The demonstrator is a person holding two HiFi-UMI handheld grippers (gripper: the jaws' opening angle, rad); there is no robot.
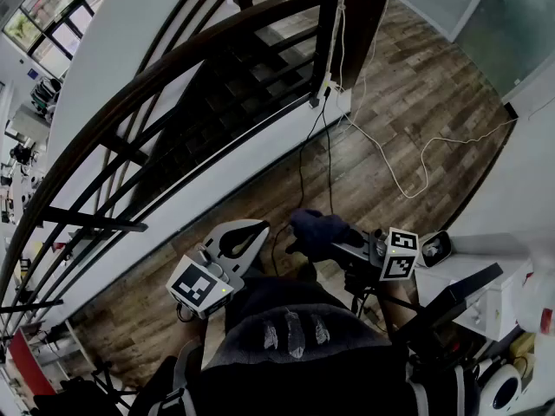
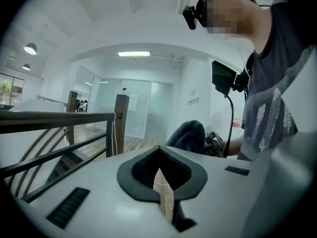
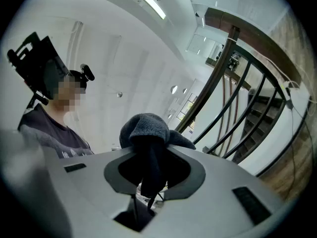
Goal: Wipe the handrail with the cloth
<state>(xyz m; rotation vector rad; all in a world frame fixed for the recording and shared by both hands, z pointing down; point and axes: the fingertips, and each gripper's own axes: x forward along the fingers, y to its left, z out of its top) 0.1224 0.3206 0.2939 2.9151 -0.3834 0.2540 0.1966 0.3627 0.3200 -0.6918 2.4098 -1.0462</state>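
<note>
The dark wooden handrail point(image 1: 173, 59) curves from upper right to lower left above black balusters; it also shows as handrail point(image 2: 54, 116) and handrail point(image 3: 252, 36). My right gripper point(image 1: 305, 237) is shut on a dark blue-grey cloth point(image 1: 319, 230), bunched at its tips and well below the rail. That cloth point(image 3: 146, 133) fills the right jaws and hangs down between them. My left gripper point(image 1: 253, 229) is shut with nothing in it, beside the right one. In the left gripper view the cloth point(image 2: 188, 135) shows just past the closed left gripper point(image 2: 160, 148).
A dark newel post point(image 1: 364, 16) ends the rail at top right, with white and black cables point(image 1: 381, 159) trailing over the wooden floor. White equipment point(image 1: 486, 293) stands at the right. The stairs point(image 1: 217, 102) drop behind the balusters.
</note>
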